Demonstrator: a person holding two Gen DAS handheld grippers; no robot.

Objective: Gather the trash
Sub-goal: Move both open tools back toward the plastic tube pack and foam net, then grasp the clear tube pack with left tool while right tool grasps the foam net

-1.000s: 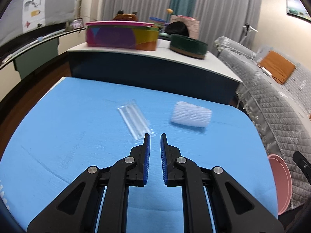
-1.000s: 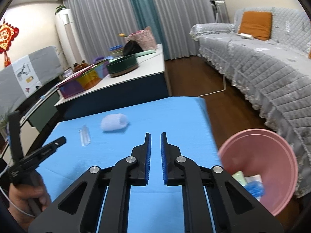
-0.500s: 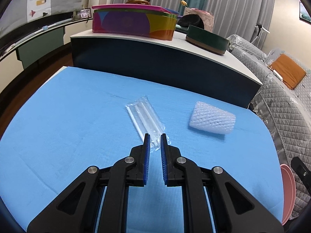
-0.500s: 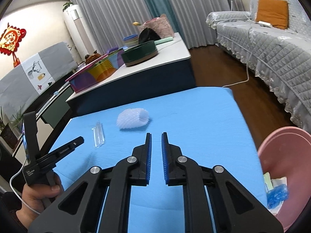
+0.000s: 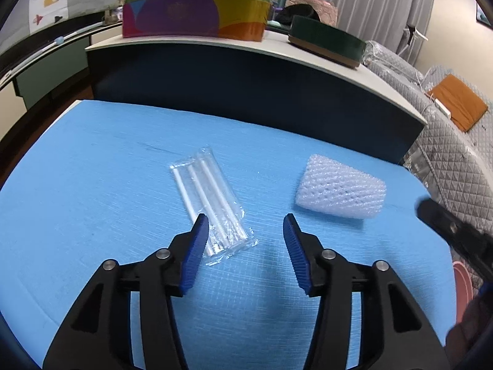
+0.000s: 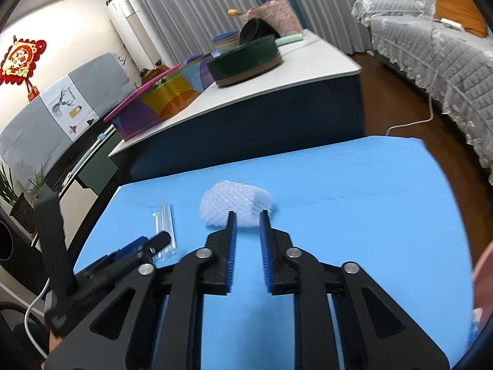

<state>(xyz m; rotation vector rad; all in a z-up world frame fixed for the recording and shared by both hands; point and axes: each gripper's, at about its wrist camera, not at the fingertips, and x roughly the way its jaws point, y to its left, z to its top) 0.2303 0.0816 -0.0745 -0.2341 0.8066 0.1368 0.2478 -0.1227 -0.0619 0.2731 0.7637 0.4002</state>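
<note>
My right camera alone shows the pink bin's (image 6: 483, 265) rim. My left gripper (image 5: 245, 226) is opening, empty, the clear straw packet (image 5: 212, 203) beside its left finger. My right gripper (image 6: 246, 220) is opening, empty, the white foam net (image 6: 235, 205) just ahead.

No readable text, label, brand or number is showing anywhere. The grey cover (image 6: 61, 114) by the wall is carrying only small drawn pictures, and the red knot ornament (image 6: 20, 58) is bearing a gold design too blurred to read.
</note>
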